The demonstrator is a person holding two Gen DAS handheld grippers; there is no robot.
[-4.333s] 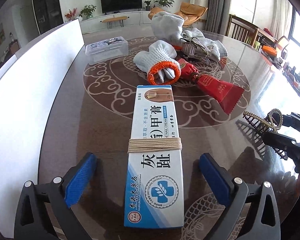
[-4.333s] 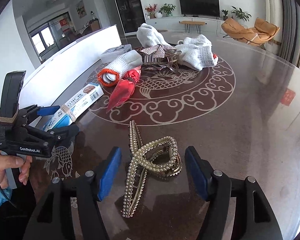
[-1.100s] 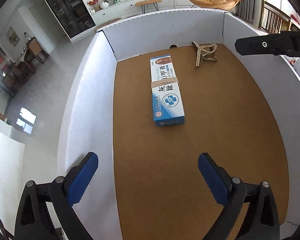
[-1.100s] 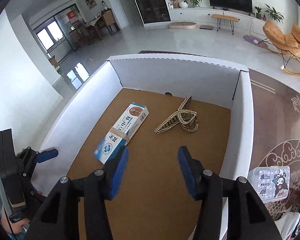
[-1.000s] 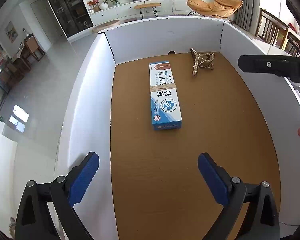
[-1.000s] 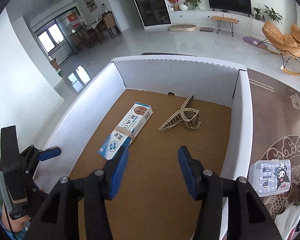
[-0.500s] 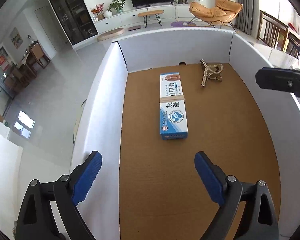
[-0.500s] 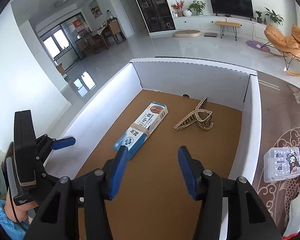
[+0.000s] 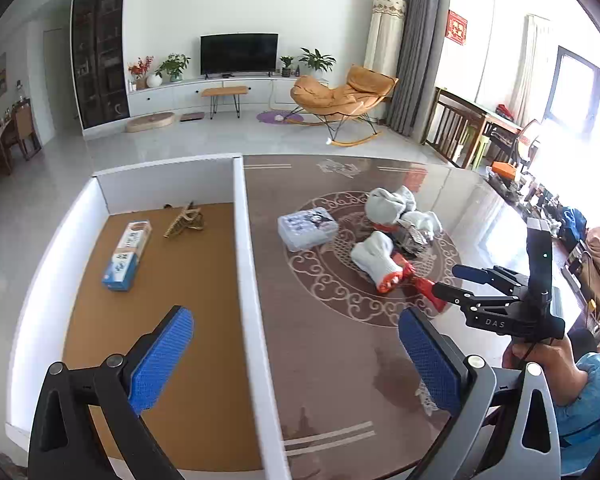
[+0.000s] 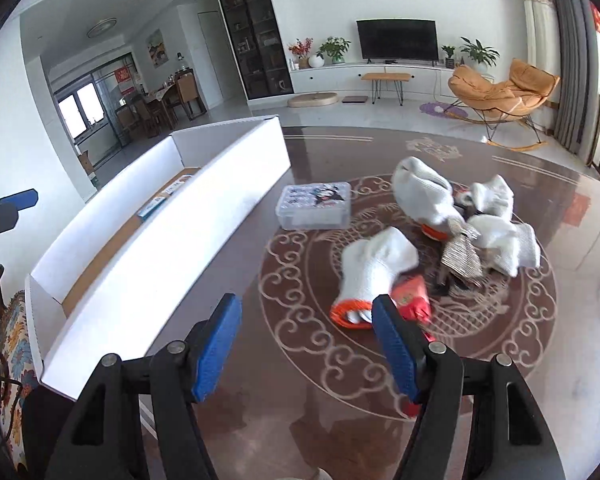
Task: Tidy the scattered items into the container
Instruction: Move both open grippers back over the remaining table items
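Note:
The white box (image 9: 252,280) with a brown floor holds a blue-and-white carton (image 9: 126,256) and a pearl hair claw (image 9: 184,222). My left gripper (image 9: 294,320) hangs over the box's right wall, jaws opening wide, nothing between them. On the table lie a clear plastic case (image 10: 316,204), a white glove with an orange cuff (image 10: 376,268), a red packet (image 10: 414,296) and more white gloves (image 10: 420,192). My right gripper (image 10: 306,320) hovers over the table just short of the orange-cuffed glove, jaws opening and empty. The left wrist view shows it (image 9: 450,279) beside the red packet (image 9: 424,284).
A dark round table (image 10: 500,360) with a scroll pattern carries everything. A metallic woven item (image 10: 460,256) lies among the gloves. The box (image 10: 180,232) stands along the table's left edge. A person's hand (image 9: 540,356) holds the right gripper.
Both grippers swung right, from above the box floor out toward the table and its pile. The right jaws spread wider. The carton and hair claw stay in the box.

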